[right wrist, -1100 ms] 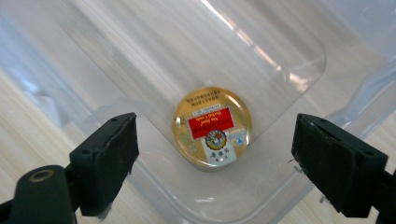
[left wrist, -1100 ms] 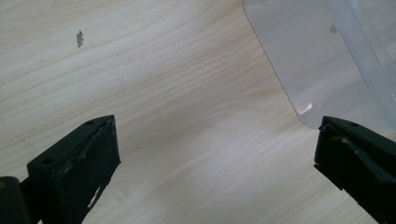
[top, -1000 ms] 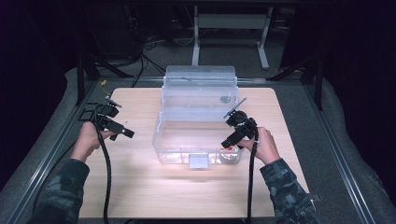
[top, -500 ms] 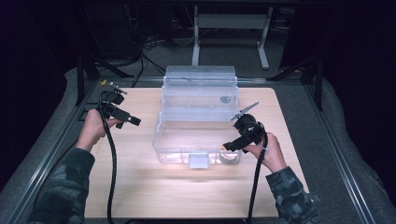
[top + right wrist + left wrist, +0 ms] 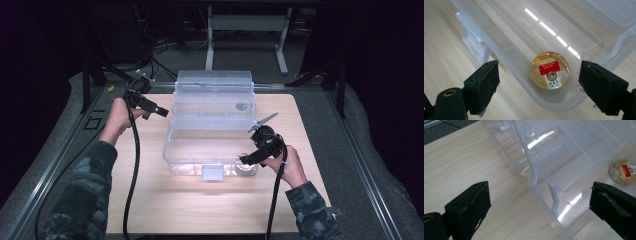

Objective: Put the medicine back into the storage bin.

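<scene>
A clear plastic box (image 5: 172, 131) stands mid-table, its lid (image 5: 214, 80) tipped up at the back. A small round jar with a gold, red-labelled top (image 5: 245, 167) lies inside the front right corner. My right gripper (image 5: 246, 160) hovers over that corner, jaws open. In the right gripper view the jar (image 5: 549, 70) lies below the gap of the right gripper (image 5: 540, 72), untouched, inside the box wall (image 5: 506, 56). My left gripper (image 5: 162, 112) is raised by the box's left rear side and stands open. The left gripper (image 5: 540, 195) looks down on the box wall (image 5: 564, 152) and the jar (image 5: 624, 171).
The box has a white latch tab (image 5: 212, 172) on its front wall. The wooden tabletop (image 5: 150, 200) lies on a grey padded surround (image 5: 360, 150). A metal stand (image 5: 245, 25) and cables are on the dark floor behind. Each gripper trails a black cable across the table.
My left gripper has risen and moved back and right, toward the box's left rear side. The right gripper has stayed over the front right corner.
</scene>
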`<state>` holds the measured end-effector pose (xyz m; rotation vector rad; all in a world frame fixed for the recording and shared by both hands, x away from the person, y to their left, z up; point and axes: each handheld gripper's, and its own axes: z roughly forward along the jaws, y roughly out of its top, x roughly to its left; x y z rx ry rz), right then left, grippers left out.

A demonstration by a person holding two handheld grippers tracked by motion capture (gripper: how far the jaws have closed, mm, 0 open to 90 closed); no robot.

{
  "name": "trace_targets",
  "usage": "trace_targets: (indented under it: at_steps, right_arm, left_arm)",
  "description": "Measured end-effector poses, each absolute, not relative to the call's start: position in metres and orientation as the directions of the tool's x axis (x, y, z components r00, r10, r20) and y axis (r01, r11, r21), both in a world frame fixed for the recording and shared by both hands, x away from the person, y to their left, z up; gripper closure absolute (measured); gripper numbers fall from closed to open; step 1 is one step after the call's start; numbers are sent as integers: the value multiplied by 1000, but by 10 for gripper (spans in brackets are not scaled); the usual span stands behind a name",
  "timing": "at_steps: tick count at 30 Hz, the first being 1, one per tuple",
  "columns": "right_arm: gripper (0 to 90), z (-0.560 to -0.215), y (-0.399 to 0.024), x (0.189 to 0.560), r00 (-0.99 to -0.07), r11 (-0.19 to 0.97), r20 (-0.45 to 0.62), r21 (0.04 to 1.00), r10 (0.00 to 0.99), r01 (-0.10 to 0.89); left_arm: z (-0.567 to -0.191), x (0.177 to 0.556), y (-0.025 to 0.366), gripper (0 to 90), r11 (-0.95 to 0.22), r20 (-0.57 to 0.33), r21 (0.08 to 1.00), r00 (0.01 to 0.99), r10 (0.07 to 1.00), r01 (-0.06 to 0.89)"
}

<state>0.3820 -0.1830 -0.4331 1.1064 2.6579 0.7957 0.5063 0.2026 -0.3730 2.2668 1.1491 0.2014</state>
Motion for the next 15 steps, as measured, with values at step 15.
trace_targets:
  at_steps: [15]
  right_arm:
    - [176,-436,-180,382,-721,591,62,527,690,611]
  left_arm:
    - [-363,539,164,23,-501,-95,600,678,729,623]
